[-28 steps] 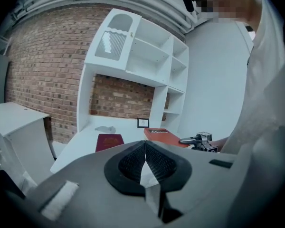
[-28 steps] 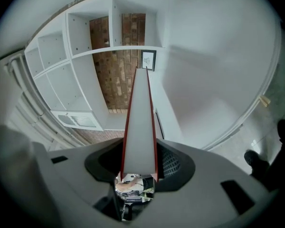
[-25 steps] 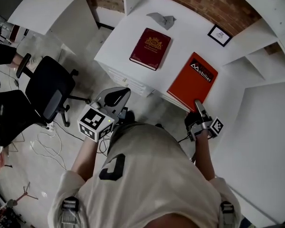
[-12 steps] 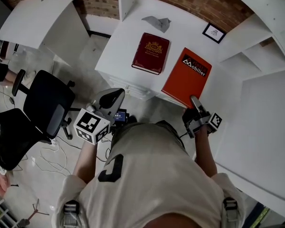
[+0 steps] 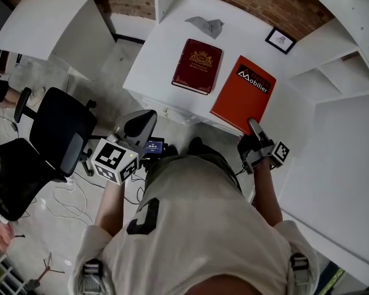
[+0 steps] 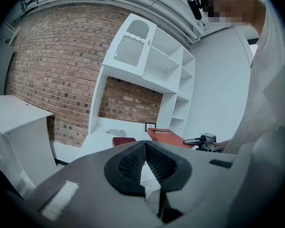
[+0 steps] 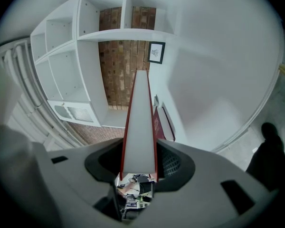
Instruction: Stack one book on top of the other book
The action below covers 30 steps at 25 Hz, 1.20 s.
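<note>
A person wearing a head camera stands at a white desk (image 5: pixel 163 48) with a two-jaw gripper in each hand. The right gripper (image 5: pixel 253 128) is clamped on the near short edge of the orange-red book (image 5: pixel 243 94). In the right gripper view the book's white page block runs straight out between the two black pads, with a red cover along either side of it, and both pads press on those covers. The book reaches away from the jaws across the desk toward the brick wall (image 5: pixel 277 5). Its cover lettering faces up and its near end sits at the desk's front edge. The dark red book (image 5: pixel 197 66) lies flat just to the left of it, the two close but apart, with neither resting on the other. The left gripper (image 6: pixel 145 145) hangs short of the desk with its ribbed pads meeting at the tips and nothing between them. Both books lie well beyond its tips. A crumpled grey cloth (image 5: pixel 204 23) and a small framed picture (image 5: pixel 281 40) sit at the back of the desk. A black office chair (image 5: pixel 61 128) stands on the floor at the left.
</note>
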Each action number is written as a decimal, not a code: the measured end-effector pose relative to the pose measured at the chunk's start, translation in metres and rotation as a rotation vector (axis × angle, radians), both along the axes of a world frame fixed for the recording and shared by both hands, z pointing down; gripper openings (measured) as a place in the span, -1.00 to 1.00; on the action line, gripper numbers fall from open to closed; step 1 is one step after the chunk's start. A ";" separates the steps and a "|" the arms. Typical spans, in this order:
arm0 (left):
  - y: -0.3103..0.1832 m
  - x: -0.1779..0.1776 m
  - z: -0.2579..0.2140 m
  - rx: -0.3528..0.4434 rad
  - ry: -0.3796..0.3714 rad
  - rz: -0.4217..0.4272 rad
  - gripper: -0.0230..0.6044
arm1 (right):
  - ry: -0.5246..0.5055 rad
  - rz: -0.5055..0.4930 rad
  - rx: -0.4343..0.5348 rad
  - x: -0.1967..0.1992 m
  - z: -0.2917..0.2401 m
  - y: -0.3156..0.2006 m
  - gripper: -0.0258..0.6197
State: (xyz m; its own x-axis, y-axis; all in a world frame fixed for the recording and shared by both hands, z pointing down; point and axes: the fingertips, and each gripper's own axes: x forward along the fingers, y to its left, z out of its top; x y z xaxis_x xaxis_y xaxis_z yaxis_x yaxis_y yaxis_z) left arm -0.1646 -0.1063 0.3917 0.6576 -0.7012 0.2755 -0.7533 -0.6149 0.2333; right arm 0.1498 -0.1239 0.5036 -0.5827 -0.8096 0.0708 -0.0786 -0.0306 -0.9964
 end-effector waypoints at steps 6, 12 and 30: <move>-0.020 0.016 -0.003 -0.002 -0.019 -0.031 -0.92 | -0.031 -0.012 -0.009 0.014 0.010 -0.025 -0.43; -0.034 0.042 -0.010 0.013 -0.072 -0.007 -0.91 | -0.042 -0.050 -0.003 0.016 0.015 -0.039 -0.43; -0.057 0.100 -0.011 -0.050 -0.148 -0.092 -0.91 | -0.149 -0.210 -0.014 0.027 0.028 -0.101 -0.43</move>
